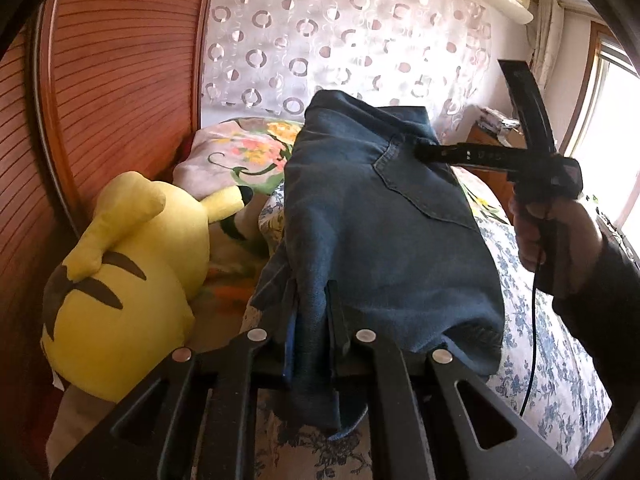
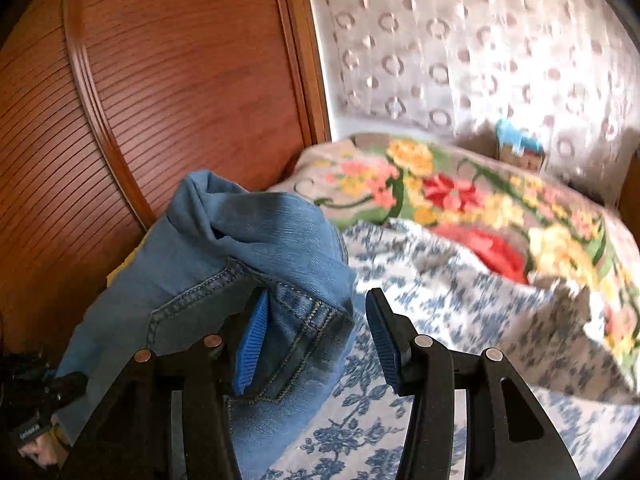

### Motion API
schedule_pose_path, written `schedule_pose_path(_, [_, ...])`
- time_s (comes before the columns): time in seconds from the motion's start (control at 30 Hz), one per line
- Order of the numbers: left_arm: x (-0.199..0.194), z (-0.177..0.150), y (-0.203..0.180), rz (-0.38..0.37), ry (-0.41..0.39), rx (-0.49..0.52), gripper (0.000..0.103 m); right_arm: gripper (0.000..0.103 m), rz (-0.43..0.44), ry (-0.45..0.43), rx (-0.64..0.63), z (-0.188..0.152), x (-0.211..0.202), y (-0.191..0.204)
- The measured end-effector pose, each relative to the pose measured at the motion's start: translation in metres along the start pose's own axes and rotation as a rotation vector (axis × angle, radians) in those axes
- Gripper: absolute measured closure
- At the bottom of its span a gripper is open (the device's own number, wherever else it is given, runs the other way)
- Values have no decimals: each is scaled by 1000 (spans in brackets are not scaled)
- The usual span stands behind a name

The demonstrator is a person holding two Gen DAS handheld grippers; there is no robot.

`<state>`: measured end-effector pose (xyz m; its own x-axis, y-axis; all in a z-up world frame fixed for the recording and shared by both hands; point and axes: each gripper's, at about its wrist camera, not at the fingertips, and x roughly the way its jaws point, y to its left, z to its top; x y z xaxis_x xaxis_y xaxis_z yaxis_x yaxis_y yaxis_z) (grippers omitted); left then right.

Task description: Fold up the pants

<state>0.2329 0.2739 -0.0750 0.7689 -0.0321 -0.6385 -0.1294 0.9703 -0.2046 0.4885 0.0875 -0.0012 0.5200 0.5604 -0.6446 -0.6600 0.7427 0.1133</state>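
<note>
The blue jeans (image 1: 384, 232) are bunched and draped over the flowered bed sheet (image 1: 540, 320). My left gripper (image 1: 314, 304) is shut on a thick fold of denim at the near end, and the cloth hides its pads. In the right wrist view the jeans (image 2: 240, 248) lie to the left, with a stitched hem between the jaws of my right gripper (image 2: 316, 304). Its jaws stand apart: the left blue pad (image 2: 250, 340) touches the denim, the right pad (image 2: 386, 344) is clear of it. From the left wrist view, a hand (image 1: 548, 232) holds the right gripper (image 1: 460, 108), one finger resting on the jeans.
A yellow plush toy (image 1: 128, 272) lies left of the jeans against a ribbed wooden panel (image 1: 112, 80). A floral blanket (image 2: 460, 192) is heaped at the far end of the bed below a circle-patterned curtain (image 2: 460, 40). A window (image 1: 616, 120) is at the right.
</note>
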Motion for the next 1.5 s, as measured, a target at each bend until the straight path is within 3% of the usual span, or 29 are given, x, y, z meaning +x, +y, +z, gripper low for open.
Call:
schedule_pose_path(0.2, [-25,4,-5,33,-20,-8,85,52,0,-71,20,-1,-36,18])
schedule_pose_path(0.4, [-69,8,-24,34,-87,31,68,52,19,-133,-3,-48,-98,29])
schedule_pose_path(0.47, [-83,8,-33,28,-113,46,56,52,19,-146,2,-64,-117,31])
schedule_pose_path(0.83, [-133,-5,-105,-27,-178,148,55,52,-51,-216,-14,-145,-231,47])
schedule_pose_path(0.93, [-145,-12,-126,-51,-199,169,29,52,-70,-238,-9,-164,-257,48])
schedule_pose_path(1.07, [-155,-21,-148,-75,-209,195,19,52,-97,-262,12,-186,-283,52])
schedule_pose_path(1.37, [-174,-46,-195,-91,-231,260,5,52,-157,-293,72,-231,-326,57])
schedule_pose_path(1.5, [-184,-57,-211,-111,-237,270,5,52,-186,-309,89,-247,-344,65])
